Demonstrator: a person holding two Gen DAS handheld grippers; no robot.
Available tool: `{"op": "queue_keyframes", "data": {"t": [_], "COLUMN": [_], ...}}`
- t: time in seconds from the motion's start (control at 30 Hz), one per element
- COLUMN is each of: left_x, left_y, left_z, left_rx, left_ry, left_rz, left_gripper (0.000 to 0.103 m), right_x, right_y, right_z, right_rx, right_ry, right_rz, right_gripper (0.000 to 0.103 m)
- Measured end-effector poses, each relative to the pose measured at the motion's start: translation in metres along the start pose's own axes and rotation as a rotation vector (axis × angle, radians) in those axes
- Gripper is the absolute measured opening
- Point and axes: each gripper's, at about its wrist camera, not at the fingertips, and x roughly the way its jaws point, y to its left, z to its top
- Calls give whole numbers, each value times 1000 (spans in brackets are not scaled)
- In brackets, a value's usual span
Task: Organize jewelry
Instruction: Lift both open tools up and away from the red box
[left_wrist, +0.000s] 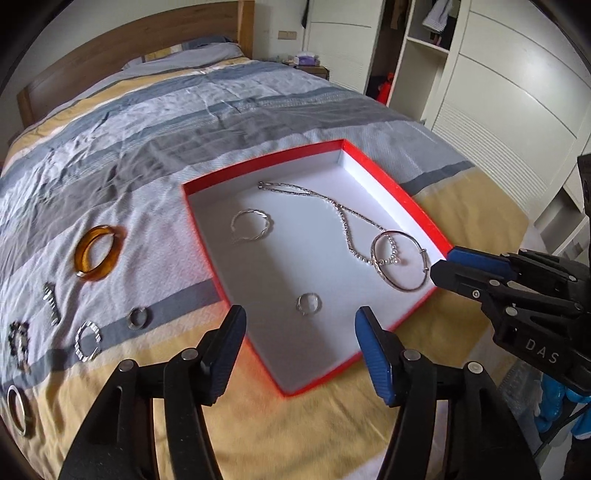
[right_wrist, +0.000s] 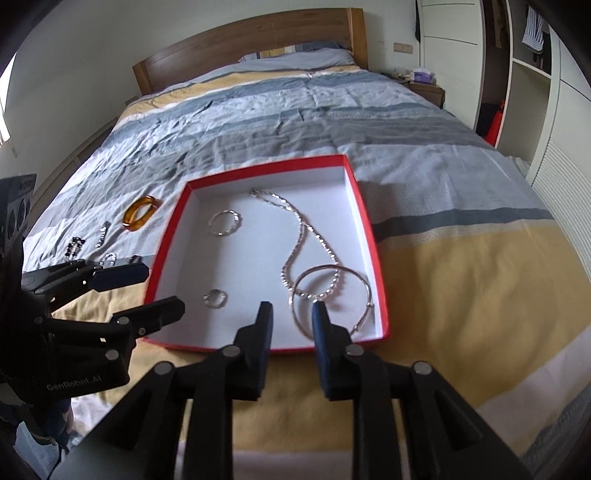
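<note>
Left wrist view: both your tools, left tool (left_wrist: 301, 326) and right tool (left_wrist: 441, 264), hang apart and empty over the red box (left_wrist: 258, 164), so next up is the amber bangle (left_wrist: 98, 253) on the bed (left_wrist: 184, 110), stiff and slick, pinch its rim.

hidden: small ring (right_wrist: 110, 258) partly behind left tool (right_wrist: 155, 291)
</note>
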Motion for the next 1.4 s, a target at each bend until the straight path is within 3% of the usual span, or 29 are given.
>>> {"op": "queue_keyframes", "data": {"t": [0.2,0.43,0.93,1.4], "left_x": [-38,-91,-172,-218], "left_y": [9,23,53,86], "left_z": [-19,-43,-100,-132], "left_rx": [-31,-61,-140,-227], "left_ry": [-26,-77,-126,-187], "left_rz": [35,127,307,359], "left_gripper": [63,66,74,78], "right_x": [-26,-56,-94,-108], "right_y": [21,65,145,199], "right_z": [-6,-14,-40,-48], "right_rx": [2,-33,-113,-177], "right_ry": [-26,-55,-76,-93], "right_rz": [8,34,94,109], "right_gripper": [31,34,36,37]}}
